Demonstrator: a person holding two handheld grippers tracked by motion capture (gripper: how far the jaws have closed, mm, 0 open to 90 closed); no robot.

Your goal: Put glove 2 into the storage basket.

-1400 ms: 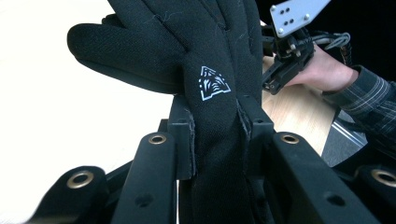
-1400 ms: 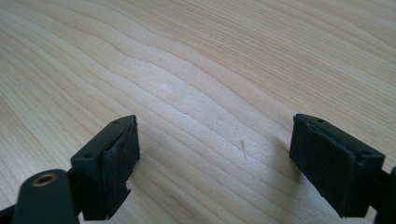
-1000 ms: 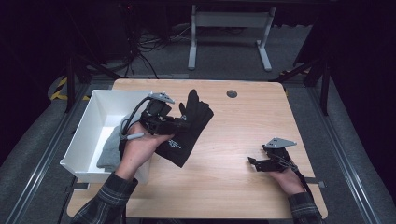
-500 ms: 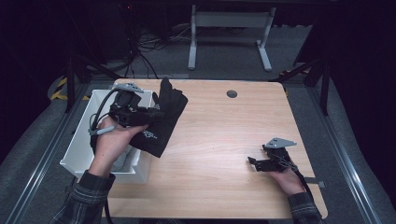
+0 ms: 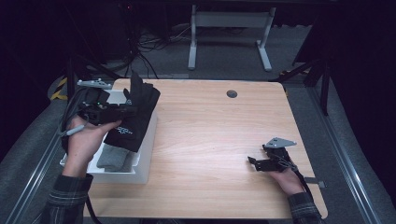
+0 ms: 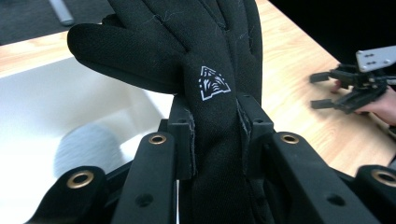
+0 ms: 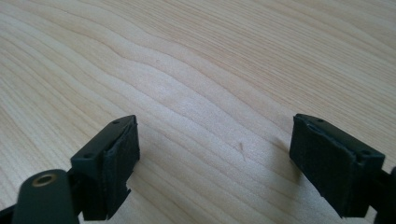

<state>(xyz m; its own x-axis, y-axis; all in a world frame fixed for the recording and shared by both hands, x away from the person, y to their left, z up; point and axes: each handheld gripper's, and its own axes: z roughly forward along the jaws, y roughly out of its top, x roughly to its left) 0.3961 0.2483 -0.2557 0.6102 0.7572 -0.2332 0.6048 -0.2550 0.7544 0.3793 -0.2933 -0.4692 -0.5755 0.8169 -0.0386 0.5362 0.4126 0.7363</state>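
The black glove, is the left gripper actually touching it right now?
Touching. The left gripper view shows the left gripper with both jaws pressed against the black glove, pinching it.

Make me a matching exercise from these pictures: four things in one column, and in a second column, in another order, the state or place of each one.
Things:
1. black fabric glove with a white logo
2. grey folded cloth
3. left gripper
4. right gripper

States or places:
A. open, low over the bare wooden table
B. lying inside the white rectangular plastic bin
C. shut on a piece of clothing
D. held up in the air above the bin

Pairs: 1-D, 2-B, 3-C, 4-A
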